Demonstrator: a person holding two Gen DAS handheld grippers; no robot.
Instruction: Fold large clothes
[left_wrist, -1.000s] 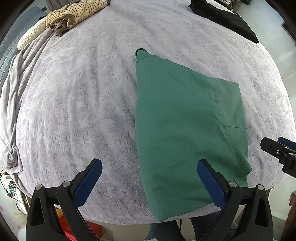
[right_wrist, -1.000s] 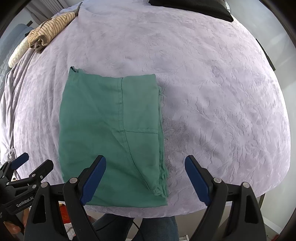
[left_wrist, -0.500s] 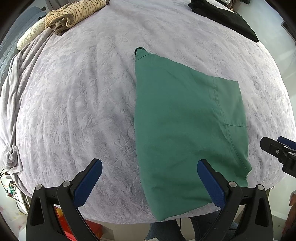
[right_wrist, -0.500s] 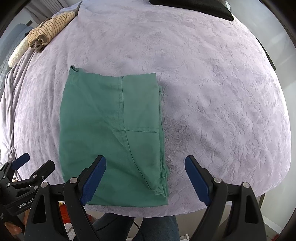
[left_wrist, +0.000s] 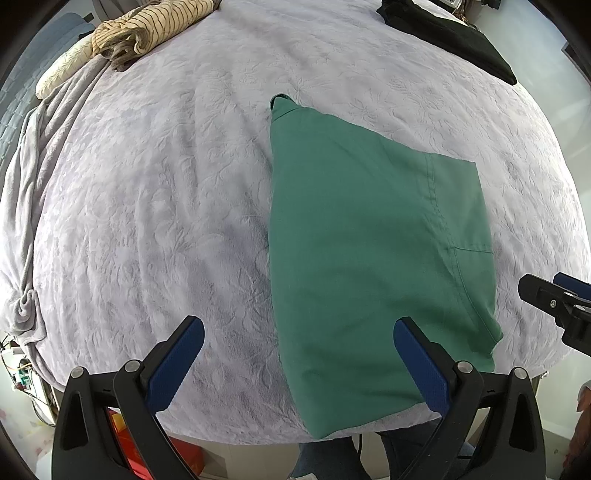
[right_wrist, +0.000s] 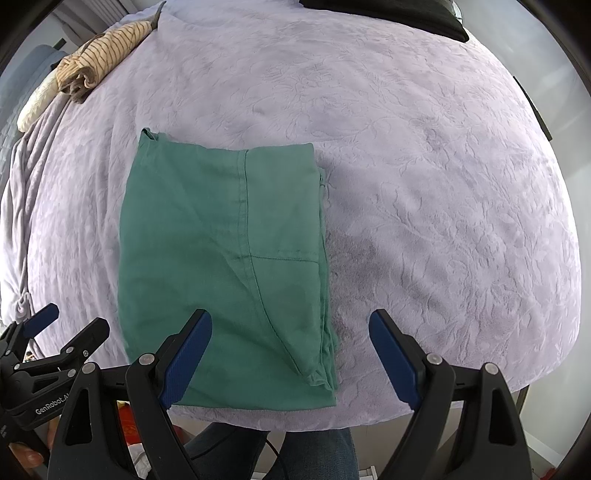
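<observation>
**Green garment folded flat near the bed's front edge**

You have one green garment (right_wrist: 221, 266) folded into a tidy, roughly rectangular stack on the lilac bedspread (right_wrist: 424, 177). It lies flat with few wrinkles, its near end reaching the bedspread's front edge. A stitched seam runs lengthwise down the top layer, with a cross seam branching off about midway. Layered edges show along its right side, and a small hemmed corner pokes out at the far left (left_wrist: 280, 101).
</observation>
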